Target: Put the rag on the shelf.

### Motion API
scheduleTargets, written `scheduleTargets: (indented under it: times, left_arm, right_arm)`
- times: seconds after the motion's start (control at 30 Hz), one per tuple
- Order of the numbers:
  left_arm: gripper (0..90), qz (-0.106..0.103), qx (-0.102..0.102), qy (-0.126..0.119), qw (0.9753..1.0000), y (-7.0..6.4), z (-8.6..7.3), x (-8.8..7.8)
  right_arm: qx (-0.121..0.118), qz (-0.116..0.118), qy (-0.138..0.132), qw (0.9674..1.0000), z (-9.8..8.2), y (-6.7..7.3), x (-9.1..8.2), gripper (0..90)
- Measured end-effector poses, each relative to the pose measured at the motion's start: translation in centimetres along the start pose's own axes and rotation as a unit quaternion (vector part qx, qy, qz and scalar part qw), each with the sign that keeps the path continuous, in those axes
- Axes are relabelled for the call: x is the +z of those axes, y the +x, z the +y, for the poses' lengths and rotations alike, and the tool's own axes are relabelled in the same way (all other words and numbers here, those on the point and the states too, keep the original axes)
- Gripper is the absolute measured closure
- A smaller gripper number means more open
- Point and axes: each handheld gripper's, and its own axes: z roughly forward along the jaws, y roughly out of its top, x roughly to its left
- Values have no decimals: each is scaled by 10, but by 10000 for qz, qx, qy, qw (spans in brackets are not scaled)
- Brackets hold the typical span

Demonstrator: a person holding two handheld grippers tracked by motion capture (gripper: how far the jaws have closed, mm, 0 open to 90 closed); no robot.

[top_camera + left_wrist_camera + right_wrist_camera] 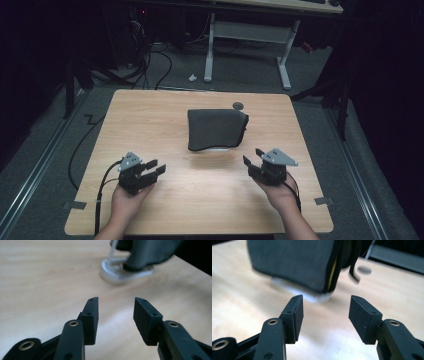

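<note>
High view has the wooden counter (150, 115) mostly bare, so there's loads of room on the near half and along both side edges. The dark folded cloth (216, 129) sits around the middle, a bit toward the far side, draped over a white stand (219, 149) whose base peeks out at its near edge. The left tongs (150, 171) and right tongs (254, 159) hover near the front, well apart from each other and from the cloth, both with jaws spread and nothing between them. A small grey disc (238, 105) lies just beyond the cloth near the far edge. Beyond the counter stands a white-legged desk (250, 35).
</note>
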Motion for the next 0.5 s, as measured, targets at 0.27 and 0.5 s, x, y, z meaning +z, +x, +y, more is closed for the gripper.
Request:
scheduleTargets:
  times: [0.27, 0.5]
  left_arm:
    - [523, -274, 142, 601, 9977, -36, -47, -14]
    - [517, -276, 521, 637, 9962, -43, -44, -6]
  right_arm:
    - [171, -91, 340, 9992, -60, 22, -26, 454]
    - [356, -50, 533, 9979, -75, 17, -25, 469]
